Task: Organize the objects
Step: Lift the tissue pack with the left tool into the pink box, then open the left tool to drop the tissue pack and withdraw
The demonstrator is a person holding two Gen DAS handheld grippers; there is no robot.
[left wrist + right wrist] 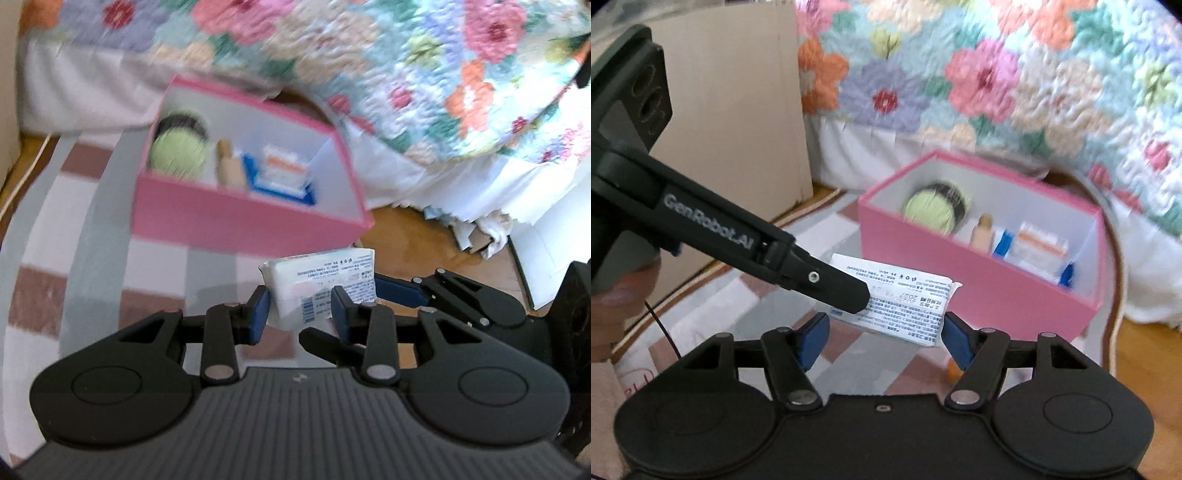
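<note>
Right now my left gripper [299, 310] is clamped on the white packet [325, 284], lifted above the rug [74, 221], short of the pink box's [243, 221] near wall. My right gripper [882, 336] stands apart around the packet, angled down.

Each camera sits just behind its own jaws and looks forward and down along them at the floor, close enough that the black gripper body fills the lower part of the picture. The left wrist view has the pink box [251, 221] ahead of and above its jaws, a checked rug [74, 229] to their left and a flowered quilt [424, 74] beyond; the right wrist view has the same box ahead and to the right of its jaws, with the left gripper [849, 295] reaching in from the left. Both share the box, quilt, rug and the white packet [317, 280] that lies between each pair of jaws.
</note>
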